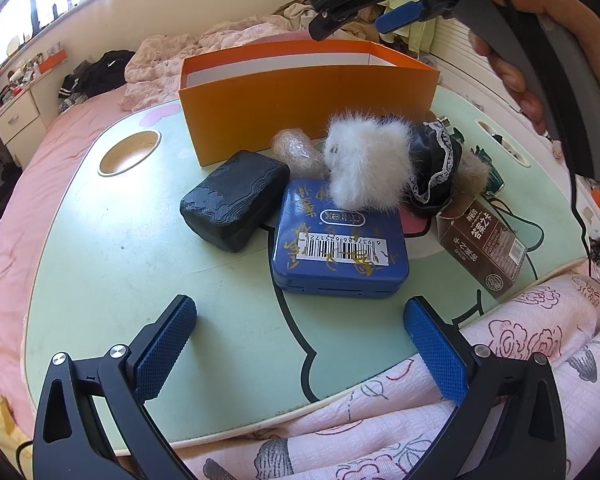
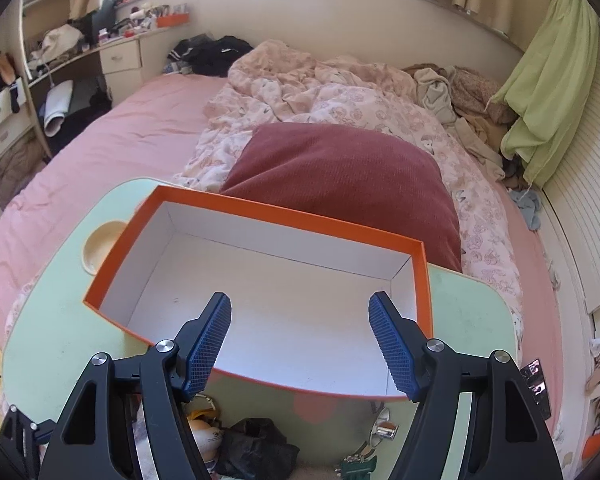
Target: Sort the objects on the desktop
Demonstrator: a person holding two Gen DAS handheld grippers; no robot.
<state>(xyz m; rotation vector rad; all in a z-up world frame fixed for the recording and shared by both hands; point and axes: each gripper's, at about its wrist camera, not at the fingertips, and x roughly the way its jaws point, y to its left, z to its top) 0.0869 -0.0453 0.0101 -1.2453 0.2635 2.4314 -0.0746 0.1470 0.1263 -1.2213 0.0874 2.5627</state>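
We can read "DAS" on the right gripper. The blue tin has a barcode sticker with upside-down numbers and gold scribbles we cannot read. The brown carton shows Chinese words, too small for us.

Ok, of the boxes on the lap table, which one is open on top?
The orange box at the table's far edge: it has no lid and a bare white inside. The blue tin and black case are shut.
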